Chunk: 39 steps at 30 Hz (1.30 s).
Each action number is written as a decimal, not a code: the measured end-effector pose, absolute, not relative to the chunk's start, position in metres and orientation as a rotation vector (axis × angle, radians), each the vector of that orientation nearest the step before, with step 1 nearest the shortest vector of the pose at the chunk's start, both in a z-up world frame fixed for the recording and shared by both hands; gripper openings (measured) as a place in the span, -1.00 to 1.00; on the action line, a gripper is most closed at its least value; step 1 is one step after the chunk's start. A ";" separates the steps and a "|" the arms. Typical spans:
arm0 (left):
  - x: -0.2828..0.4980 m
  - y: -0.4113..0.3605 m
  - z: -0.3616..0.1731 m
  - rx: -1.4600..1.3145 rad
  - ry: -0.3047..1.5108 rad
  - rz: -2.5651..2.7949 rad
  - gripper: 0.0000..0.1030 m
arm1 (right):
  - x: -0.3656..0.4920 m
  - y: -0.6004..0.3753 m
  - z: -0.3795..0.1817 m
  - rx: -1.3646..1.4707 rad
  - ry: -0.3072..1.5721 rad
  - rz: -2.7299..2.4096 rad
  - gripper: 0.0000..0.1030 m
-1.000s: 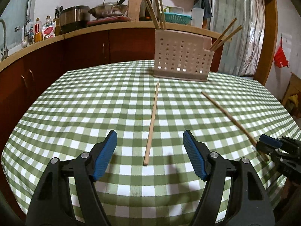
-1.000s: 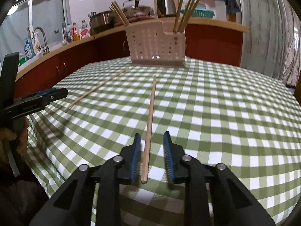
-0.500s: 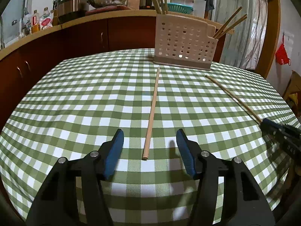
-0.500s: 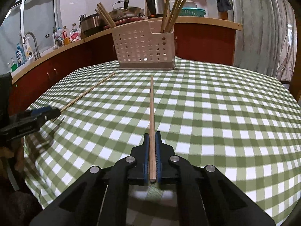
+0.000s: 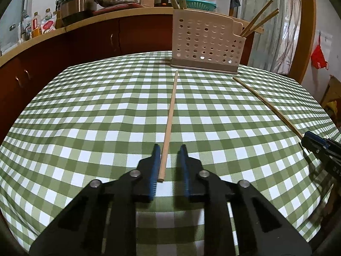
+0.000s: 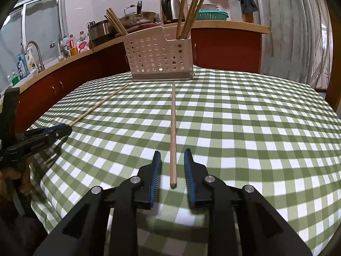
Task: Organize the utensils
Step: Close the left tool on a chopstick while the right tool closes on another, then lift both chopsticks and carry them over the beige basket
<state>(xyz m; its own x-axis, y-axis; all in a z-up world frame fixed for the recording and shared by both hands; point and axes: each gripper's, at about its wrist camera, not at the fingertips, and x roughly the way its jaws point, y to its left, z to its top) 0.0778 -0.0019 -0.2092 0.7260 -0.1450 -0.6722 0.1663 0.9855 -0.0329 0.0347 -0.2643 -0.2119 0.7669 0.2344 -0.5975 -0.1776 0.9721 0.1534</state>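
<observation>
1. Step in hand: picking up loose chopsticks to drop into the perforated holder at the far edge of the tabletop. Two sticks lie flat on the checked cloth, both running from near edge toward the holder, well apart from each other.
2. Left tongs: jaws closing, narrow gap, near end of left chopstick between them. It sits against the left pad; right pad not on it yet, so no real grip.
3. Right tongs: jaws opening, near end of right chopstick centred in the gap, neither pad touching. Stick rests on the cloth, not held.
4. Holder already has sticks upright in its compartments at both ends; which compartment these two belong in, can't tell.
5. Next move, as I judge it: left tongs finish the squeeze, lift the near end, swing the stick upright over the holder. Right tongs need to re-close on theirs first. Thin round stick may roll or pivot if pinched at the very tip.
6. Pose: both tongs angled down toward the cloth near the tabletop's near edge, side by side, each lined up along its stick. Part of a hand shows under the left tongs in the right wrist view.
</observation>
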 end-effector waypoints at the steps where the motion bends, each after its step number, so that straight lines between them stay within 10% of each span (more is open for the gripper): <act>1: 0.077 -0.003 -0.209 0.034 0.737 -0.178 -0.76 | 0.034 -0.264 -0.212 0.090 0.661 0.226 -0.54; 7: 0.075 -0.008 -0.209 0.054 0.734 -0.200 -0.88 | 0.033 -0.262 -0.210 0.085 0.662 0.230 -0.87; 27: 0.050 -0.002 -0.146 0.017 0.572 -0.209 -0.88 | 0.013 -0.270 -0.144 0.083 0.473 0.202 -0.87; 39: 0.062 -0.002 -0.198 0.021 0.732 -0.199 -0.88 | 0.015 -0.267 -0.170 0.097 0.530 0.211 -0.87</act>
<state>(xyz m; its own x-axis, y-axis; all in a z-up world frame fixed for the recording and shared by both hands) 0.0623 -0.0021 -0.1984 0.7256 -0.1734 -0.6659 0.1882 0.9808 -0.0504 0.0146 -0.2672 -0.1705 0.8418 0.2245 -0.4908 -0.1743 0.9737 0.1464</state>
